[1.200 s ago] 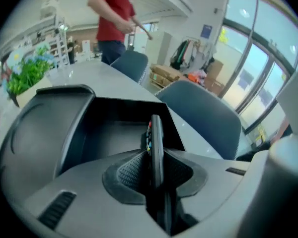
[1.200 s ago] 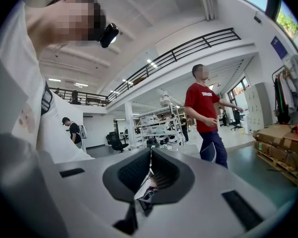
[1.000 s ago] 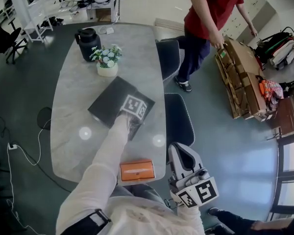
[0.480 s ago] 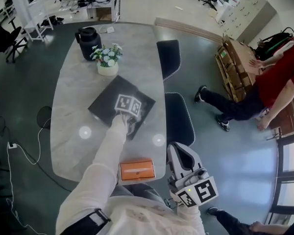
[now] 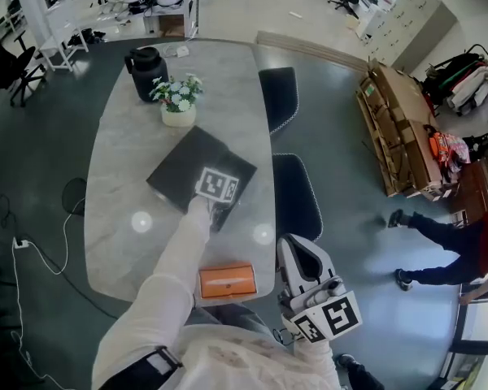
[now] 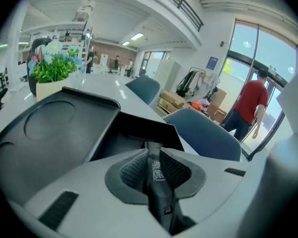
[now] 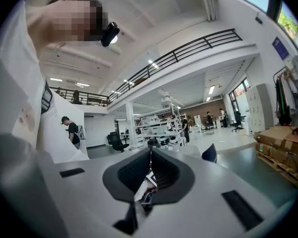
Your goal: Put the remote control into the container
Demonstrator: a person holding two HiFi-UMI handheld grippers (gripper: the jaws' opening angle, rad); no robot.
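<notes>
Left gripper (image 6: 151,150) is tilted down over the black container (image 6: 64,128). The remote control (image 6: 155,171) sits edge-on between the pads, its far end poking past the fingertips toward the dark compartment (image 6: 139,133) right ahead of the jaws. The jaws have just been opening. Both pads look to be touching the remote's sides, so I read a loosening grip, not a clean release. Right gripper (image 7: 150,165) has its jaws together, nothing gripped that I can make out, well apart from the container and bracing nothing.

Risks, as I judge them:
- I can't see whether the remote's tip rests on the compartment floor, because the pads hide it. If I widen further while it hangs, it drops. It may then tip onto the flat recessed panel left of the jaws, or over the wall on their right onto the table (image 5: 130,136).
- The remote could cling to one pad and get dragged back out when I lift.
- The fingertips are close to the rim. A nudge could slide the unbraced container.
</notes>
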